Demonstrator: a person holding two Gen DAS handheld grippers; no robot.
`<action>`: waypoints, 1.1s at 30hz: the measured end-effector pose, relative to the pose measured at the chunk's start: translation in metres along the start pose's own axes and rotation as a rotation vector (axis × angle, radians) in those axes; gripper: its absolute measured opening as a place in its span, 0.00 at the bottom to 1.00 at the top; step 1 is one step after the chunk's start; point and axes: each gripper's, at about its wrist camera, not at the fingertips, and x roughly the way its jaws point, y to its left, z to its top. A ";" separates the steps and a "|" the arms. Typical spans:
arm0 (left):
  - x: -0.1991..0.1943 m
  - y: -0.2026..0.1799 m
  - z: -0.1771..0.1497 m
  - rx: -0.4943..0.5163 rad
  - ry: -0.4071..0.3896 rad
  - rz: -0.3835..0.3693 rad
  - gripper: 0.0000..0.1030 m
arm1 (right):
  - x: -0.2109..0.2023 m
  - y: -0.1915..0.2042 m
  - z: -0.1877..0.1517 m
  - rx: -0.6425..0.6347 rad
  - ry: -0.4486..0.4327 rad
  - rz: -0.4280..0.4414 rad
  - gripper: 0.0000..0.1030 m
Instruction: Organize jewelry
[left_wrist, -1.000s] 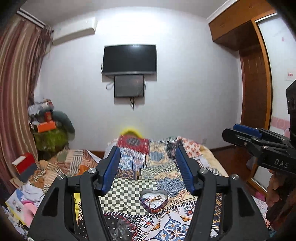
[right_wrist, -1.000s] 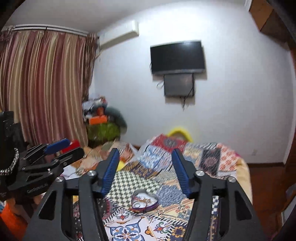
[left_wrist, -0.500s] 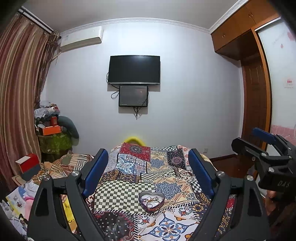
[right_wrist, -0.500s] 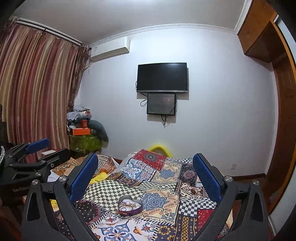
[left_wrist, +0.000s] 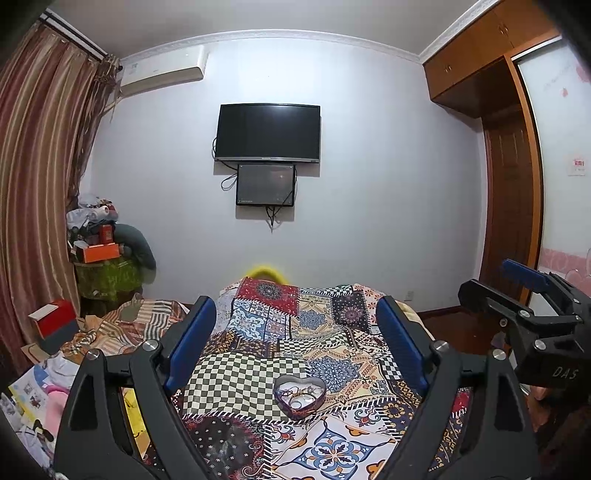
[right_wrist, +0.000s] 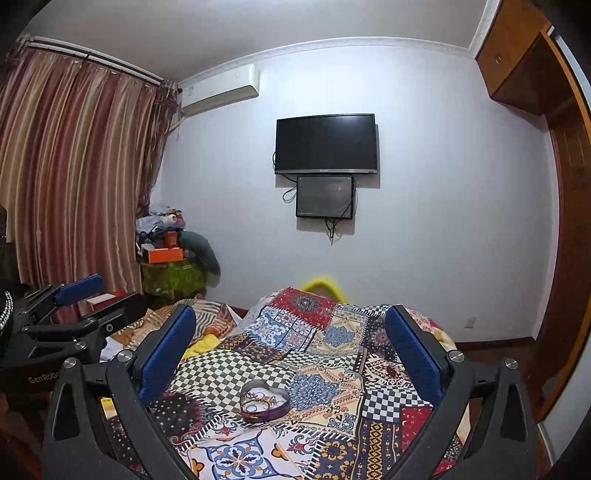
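A small heart-shaped tin (left_wrist: 300, 396) with rings and bracelets in it sits on the patchwork bedspread (left_wrist: 266, 332); it also shows in the right wrist view (right_wrist: 264, 404). My left gripper (left_wrist: 295, 332) is open wide and empty, held above and short of the tin. My right gripper (right_wrist: 291, 339) is open wide and empty too, also above the tin. The right gripper shows at the right edge of the left wrist view (left_wrist: 524, 295), the left gripper at the left edge of the right wrist view (right_wrist: 77, 299).
A TV (left_wrist: 267, 133) hangs on the far wall. A cluttered pile with an orange box (left_wrist: 101, 253) stands by the striped curtain (left_wrist: 33, 184). Clothes and papers (left_wrist: 44, 373) lie left of the bed. A wooden wardrobe (left_wrist: 509, 184) stands at right.
Both grippers have opened wide from a narrower gap. Both cameras have tilted up and steadied, and the tin now sits lower between the fingers.
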 end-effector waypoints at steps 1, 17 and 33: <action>0.000 0.000 0.000 0.000 0.000 0.001 0.86 | 0.000 0.001 -0.001 0.000 0.002 0.001 0.99; 0.006 0.004 -0.004 -0.007 0.011 -0.003 0.86 | -0.001 -0.001 -0.004 0.019 0.029 0.010 0.99; 0.008 0.005 -0.009 -0.012 0.031 -0.008 0.87 | -0.001 -0.003 -0.003 0.027 0.036 0.012 0.99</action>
